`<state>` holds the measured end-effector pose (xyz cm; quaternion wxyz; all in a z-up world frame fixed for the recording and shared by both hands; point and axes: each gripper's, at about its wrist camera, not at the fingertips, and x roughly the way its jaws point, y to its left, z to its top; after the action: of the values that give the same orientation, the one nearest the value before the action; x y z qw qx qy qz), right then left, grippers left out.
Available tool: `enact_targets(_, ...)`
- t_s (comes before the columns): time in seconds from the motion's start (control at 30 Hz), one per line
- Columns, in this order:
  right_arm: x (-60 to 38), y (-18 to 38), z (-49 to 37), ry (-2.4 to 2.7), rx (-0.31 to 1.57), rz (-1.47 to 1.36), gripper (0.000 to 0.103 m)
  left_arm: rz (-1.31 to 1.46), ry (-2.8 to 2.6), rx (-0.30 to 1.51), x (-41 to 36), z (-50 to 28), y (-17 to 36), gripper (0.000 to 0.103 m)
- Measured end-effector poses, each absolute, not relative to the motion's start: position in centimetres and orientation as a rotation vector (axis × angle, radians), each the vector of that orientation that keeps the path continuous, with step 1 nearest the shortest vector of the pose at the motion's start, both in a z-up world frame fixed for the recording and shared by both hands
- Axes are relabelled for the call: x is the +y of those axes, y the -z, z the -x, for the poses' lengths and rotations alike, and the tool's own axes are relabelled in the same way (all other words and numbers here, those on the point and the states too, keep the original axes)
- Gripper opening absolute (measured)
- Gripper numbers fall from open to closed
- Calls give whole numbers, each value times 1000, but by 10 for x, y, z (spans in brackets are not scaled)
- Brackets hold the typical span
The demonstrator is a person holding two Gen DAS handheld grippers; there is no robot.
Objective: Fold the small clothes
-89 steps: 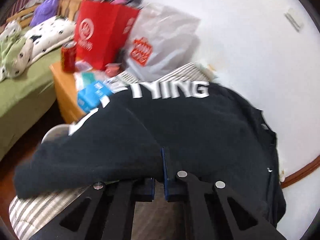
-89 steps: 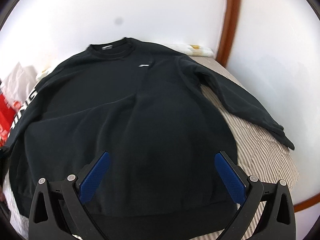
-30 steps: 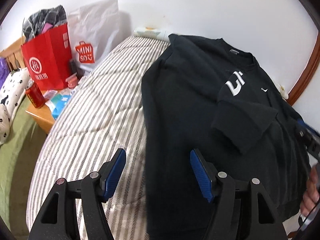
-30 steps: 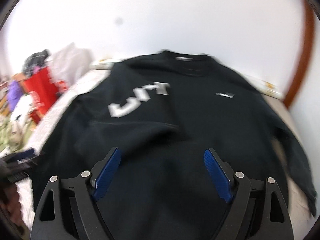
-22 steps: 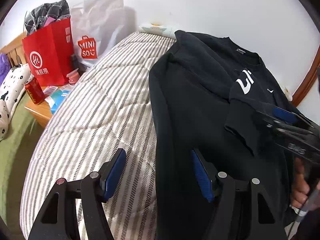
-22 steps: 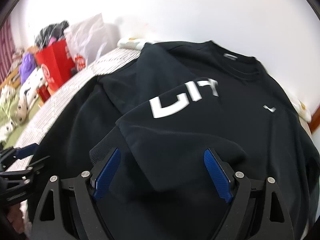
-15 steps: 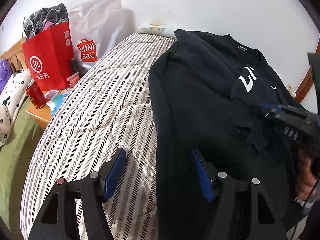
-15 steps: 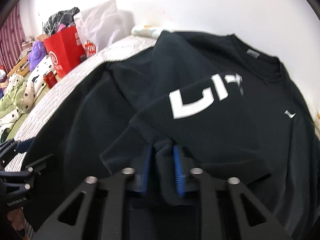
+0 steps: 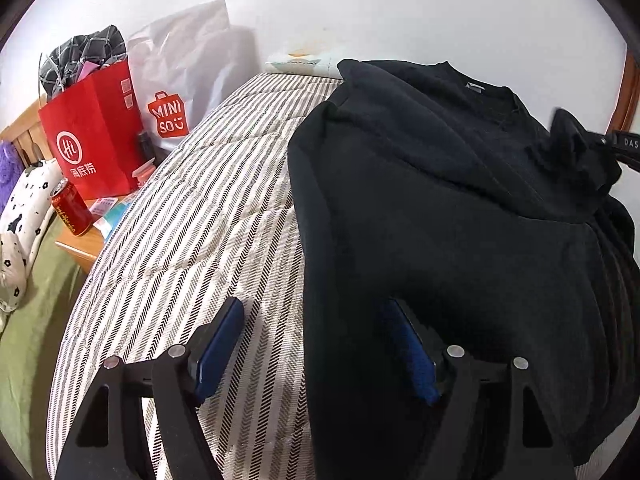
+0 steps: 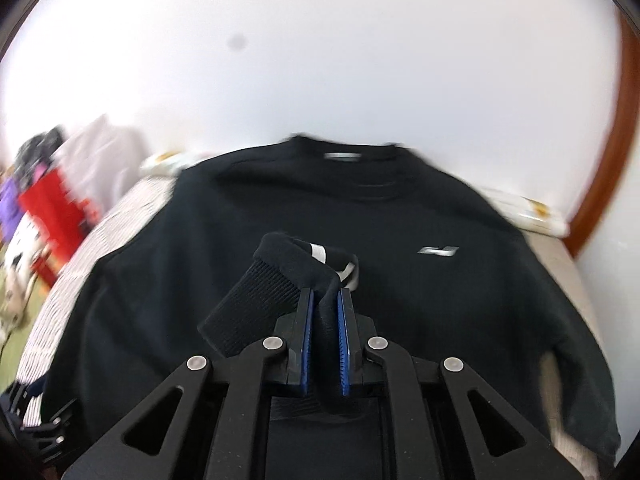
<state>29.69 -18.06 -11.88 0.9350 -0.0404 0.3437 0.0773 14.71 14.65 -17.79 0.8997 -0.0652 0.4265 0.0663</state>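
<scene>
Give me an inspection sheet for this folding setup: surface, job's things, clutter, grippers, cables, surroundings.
Surface: striped mattress, partly bare.
Job's things: black sweatshirt spread flat, collar toward the wall; one sleeve cuff lifted.
Clutter: red paper bag, white Miniso bag and red can beside the mattress.
Grippers: left gripper jaws opening, straddling the sweatshirt's edge without gripping it; right gripper shut on the sleeve cuff.
Cables: nothing seen.
Surroundings: white wall, brown wooden trim.
</scene>
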Motion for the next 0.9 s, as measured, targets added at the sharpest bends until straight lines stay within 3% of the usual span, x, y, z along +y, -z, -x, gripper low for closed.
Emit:
enact_targets(0.33,-286,154,-324,50,837,-67,16,114,-151,893,143,-148,179,79)
enact_targets(0.37,-292,156,-320,56,845,-70,20,107,-152,899,143,-147,179,79)
enact_targets(0.47,-304,161,-301,91,841,-49,47,109,-151,911,143,-143,178,79)
enact_targets(0.5,-307,162,-294,103,836,-41,51,108,-151,913,143,-141,178,79)
enact_targets(0.67,-334,178,-253,131,882,-44,64,91,-141,926,141,-136,175,79)
enact_targets(0.9,-363,213,-188,166,948,-175,67,88,-98,915,142,-121,174,77)
